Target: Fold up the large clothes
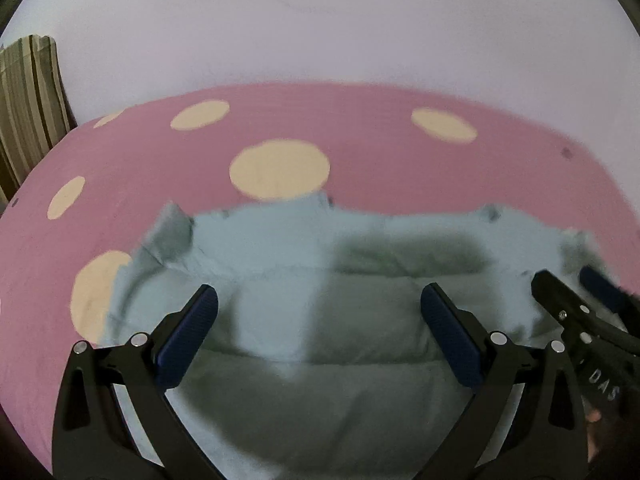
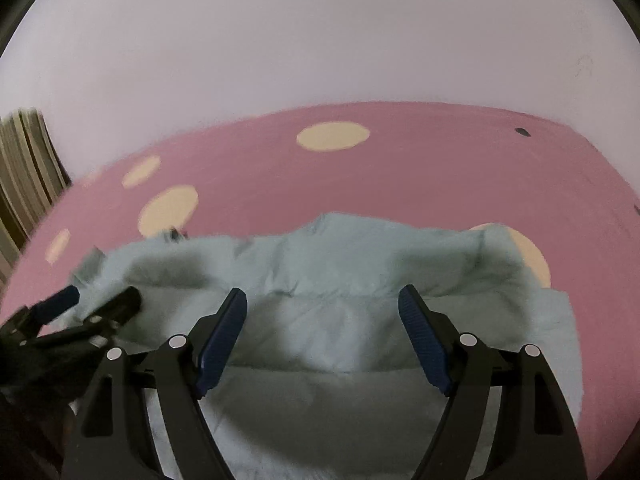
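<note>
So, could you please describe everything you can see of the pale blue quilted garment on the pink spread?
The pale blue-green quilted garment looks like soft, puffy padded fabric stitched in horizontal bands. It lies rumpled, its far edge bunched into uneven folds, on the pink spread with cream dots, covering part of one dot. The left gripper and right gripper are both open over it; whether their fingers touch the fabric is unclear.

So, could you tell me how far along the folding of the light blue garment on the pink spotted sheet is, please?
Partly done, it seems: the light blue garment lies bunched on the pink spotted sheet, with layers stacked across it. In hand: nothing; the left gripper and right gripper both hover open above it. Left: smoothing the rumpled far edge and making the final folds.
</note>
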{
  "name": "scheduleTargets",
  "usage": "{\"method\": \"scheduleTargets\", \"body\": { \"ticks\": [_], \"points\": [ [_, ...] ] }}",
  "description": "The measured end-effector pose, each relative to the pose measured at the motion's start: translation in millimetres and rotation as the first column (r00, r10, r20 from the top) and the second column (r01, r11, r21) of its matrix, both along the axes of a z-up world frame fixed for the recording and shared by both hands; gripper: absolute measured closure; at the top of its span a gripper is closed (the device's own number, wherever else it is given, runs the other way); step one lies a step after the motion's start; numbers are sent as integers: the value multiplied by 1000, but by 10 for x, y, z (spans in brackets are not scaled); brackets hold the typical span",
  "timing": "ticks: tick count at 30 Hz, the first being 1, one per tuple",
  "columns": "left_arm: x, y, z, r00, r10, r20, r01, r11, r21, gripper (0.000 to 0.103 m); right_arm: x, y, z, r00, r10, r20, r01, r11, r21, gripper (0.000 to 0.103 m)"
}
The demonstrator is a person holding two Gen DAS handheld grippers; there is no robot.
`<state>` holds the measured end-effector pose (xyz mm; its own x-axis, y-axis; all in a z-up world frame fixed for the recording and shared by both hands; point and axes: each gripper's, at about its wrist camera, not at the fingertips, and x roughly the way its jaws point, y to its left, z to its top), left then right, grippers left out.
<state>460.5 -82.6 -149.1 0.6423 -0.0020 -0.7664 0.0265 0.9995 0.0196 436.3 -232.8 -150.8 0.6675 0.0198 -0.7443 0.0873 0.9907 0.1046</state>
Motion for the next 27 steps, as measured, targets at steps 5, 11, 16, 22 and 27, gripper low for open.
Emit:
{"method": "scheduleTargets", "body": {
  "ticks": [5,11,16,22,27],
  "points": [
    [100,81,-293,1000,10,-20,-11,999,-35,2,140,69,-387,998,-9,-59,7,999,-42,22],
    [111,85,-435,1000,19,-5,-19,999,-29,2,156,95,-523,998,-29,-52,26,998,-60,21],
    [180,83,-511,999,26,-22,-26,999,-18,2,178,96,-568,997,-38,-62,34,997,-69,21],
    [244,81,-557,999,30,-35,-31,1000,-5,2,189,120,-590,997,-44,-69,38,996,-78,21],
    [260,84,-550,999,30,-39,-30,1000,-5,2,193,118,-589,997,-45,-70,39,996,-79,21]
  ]
}}
